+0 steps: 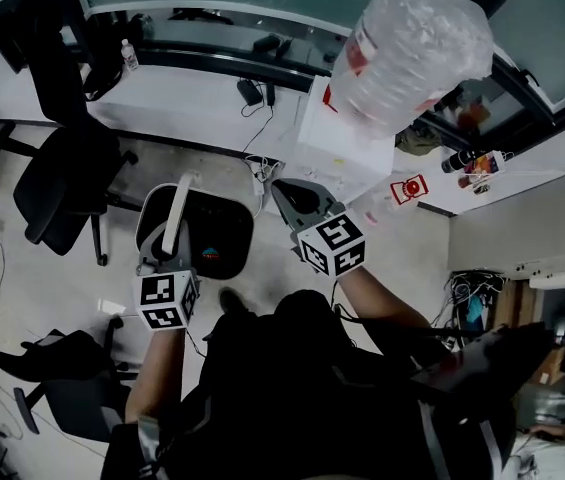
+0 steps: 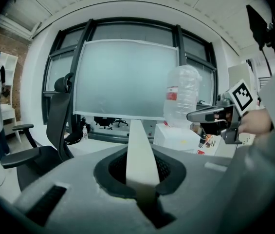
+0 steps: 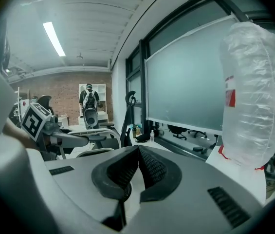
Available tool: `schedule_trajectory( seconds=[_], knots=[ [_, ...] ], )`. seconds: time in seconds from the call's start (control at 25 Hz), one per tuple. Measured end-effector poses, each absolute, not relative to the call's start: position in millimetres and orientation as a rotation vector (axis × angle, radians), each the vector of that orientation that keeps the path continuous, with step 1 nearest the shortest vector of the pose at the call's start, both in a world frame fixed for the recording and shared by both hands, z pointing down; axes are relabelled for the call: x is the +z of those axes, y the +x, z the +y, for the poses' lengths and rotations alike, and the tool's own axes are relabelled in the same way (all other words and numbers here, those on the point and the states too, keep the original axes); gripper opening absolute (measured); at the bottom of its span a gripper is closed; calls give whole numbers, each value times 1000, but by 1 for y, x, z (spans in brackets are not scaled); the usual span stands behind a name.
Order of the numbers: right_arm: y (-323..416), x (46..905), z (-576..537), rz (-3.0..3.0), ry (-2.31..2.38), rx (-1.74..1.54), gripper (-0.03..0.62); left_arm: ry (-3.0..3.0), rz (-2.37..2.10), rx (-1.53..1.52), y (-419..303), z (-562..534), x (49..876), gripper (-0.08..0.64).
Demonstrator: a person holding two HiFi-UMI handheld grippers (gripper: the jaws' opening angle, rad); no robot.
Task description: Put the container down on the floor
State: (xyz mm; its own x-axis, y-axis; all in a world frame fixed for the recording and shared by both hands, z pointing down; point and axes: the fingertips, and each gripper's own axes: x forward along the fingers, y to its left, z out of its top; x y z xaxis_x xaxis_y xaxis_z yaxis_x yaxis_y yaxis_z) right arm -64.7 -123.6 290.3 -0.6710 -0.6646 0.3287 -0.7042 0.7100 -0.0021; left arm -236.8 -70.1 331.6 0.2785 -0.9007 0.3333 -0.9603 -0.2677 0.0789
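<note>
Standing upright on a white box (image 1: pixel 334 136) on the desk (image 1: pixel 187 108), the container (image 1: pixel 417 48) in the head view is a big clear bottle of crinkled plastic with a red-and-white label. The left gripper (image 1: pixel 184 183) and right gripper (image 1: pixel 280 188) both hang apart from it. In the left gripper view the jaws lie pressed together with nothing between them, and the bottle stands ahead to the right. In the right gripper view the black pads meet, empty, with the bottle looming close at the right.
</note>
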Motion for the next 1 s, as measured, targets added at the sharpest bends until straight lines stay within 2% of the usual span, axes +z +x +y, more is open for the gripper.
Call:
schedule_trajectory(
  seconds=[0.44,1.0],
  knots=[
    [-67,314,-166,-2613,1023,216,6,2204,-1742,353,-248,-113,360,34],
    [-57,344,-237,-2665,835,198,6,2065,-1795,372,-212,-165,388,32]
  ],
)
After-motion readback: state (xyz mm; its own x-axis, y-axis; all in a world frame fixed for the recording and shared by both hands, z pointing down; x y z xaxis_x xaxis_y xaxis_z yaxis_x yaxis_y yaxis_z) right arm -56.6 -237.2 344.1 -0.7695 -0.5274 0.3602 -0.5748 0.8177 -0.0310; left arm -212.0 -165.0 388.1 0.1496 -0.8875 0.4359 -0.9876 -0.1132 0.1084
